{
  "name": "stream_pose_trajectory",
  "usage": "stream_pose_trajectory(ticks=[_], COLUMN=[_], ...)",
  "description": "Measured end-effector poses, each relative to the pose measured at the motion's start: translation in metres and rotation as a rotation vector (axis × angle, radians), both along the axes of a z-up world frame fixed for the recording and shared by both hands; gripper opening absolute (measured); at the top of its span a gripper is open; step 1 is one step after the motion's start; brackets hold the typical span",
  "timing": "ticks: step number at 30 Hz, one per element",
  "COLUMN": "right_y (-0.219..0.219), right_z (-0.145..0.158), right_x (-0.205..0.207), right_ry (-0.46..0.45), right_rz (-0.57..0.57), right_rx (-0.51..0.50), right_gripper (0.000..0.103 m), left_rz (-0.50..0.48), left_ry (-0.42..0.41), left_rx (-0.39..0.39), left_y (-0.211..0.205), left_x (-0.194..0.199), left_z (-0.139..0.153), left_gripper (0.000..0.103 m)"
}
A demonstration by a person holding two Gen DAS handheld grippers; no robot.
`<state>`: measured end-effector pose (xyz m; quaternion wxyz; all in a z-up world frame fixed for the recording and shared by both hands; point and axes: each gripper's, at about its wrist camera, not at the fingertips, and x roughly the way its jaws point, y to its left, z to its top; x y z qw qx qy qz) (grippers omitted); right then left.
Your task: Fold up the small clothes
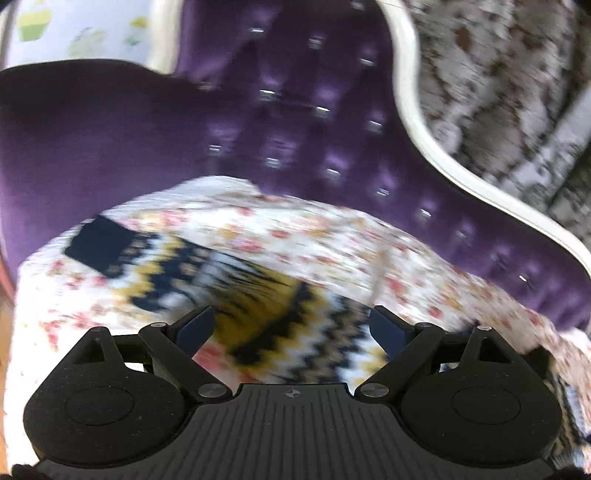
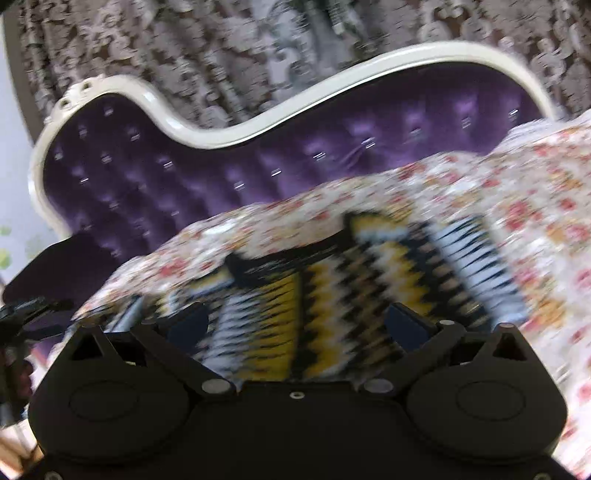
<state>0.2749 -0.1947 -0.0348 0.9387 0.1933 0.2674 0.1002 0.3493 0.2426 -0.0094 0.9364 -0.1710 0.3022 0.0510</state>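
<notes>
Purple tufted sofa back (image 1: 295, 122), shiny buttons set in rows, edged by a curving cream frame (image 1: 417, 122). Floral cover (image 1: 332, 236), pink and yellow blooms on white, spread over the seat. Behind the sofa, grey-and-brown patterned lace curtain (image 2: 221, 48). Pale wall with green motifs (image 1: 77, 29) at upper left of the left wrist view. Both views blurred.

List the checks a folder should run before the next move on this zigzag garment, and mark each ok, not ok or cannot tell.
1. Left gripper jaws open, nothing between them: ok.
2. Right gripper jaws open and empty: ok.
3. Zigzag knit garment lies on the floral cover: ok.
4. Garment flat, no creases: cannot tell, blurred.
5. Dark cuff in view: ok.
6. Fold finished: cannot tell.
</notes>
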Motion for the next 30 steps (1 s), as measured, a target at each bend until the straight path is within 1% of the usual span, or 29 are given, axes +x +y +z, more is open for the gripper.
stream_pose_trajectory(ticks=[4, 9, 14, 16, 17, 19, 24, 28, 30], right_y=[0.018, 0.030, 0.032, 0.032, 0.033, 0.034, 0.035, 0.037, 0.038], right_z=[-0.005, -0.007, -0.008, -0.009, -0.009, -0.010, -0.011, -0.013, -0.014], right_x=[-0.006, -0.012, -0.013, -0.012, -0.012, -0.011, -0.010, -0.010, -0.010], right_ry=[-0.014, -0.044, -0.040, -0.036, -0.037, -0.038, -0.031, -0.028, -0.025], right_rz=[0.025, 0.040, 0.044, 0.047, 0.048, 0.053, 0.060, 0.066, 0.065], right_rx=[-0.001, -0.008, 0.000, 0.002, 0.000, -0.010, -0.013, -0.015, -0.018], right_gripper=[0.103, 0.103, 0.103, 0.103, 0.103, 0.103, 0.103, 0.103, 0.103], left_rz=[0.057, 0.089, 0.131, 0.146, 0.151, 0.144, 0.130, 0.142, 0.158], left_ry=[0.012, 0.042, 0.043, 0.038, 0.033, 0.026, 0.040, 0.030, 0.016], left_rx=[-0.008, -0.069, -0.153, -0.176, -0.185, -0.223, -0.325, -0.310, -0.318], left_y=[0.031, 0.059, 0.078, 0.082, 0.082, 0.081, 0.076, 0.077, 0.080], left_x=[0.003, 0.015, 0.026, 0.029, 0.030, 0.028, 0.016, 0.025, 0.033], left_z=[-0.008, -0.024, -0.041, -0.045, -0.044, -0.042, -0.042, -0.045, -0.046], left_gripper=[0.092, 0.092, 0.093, 0.096, 0.096, 0.096, 0.096, 0.096, 0.096])
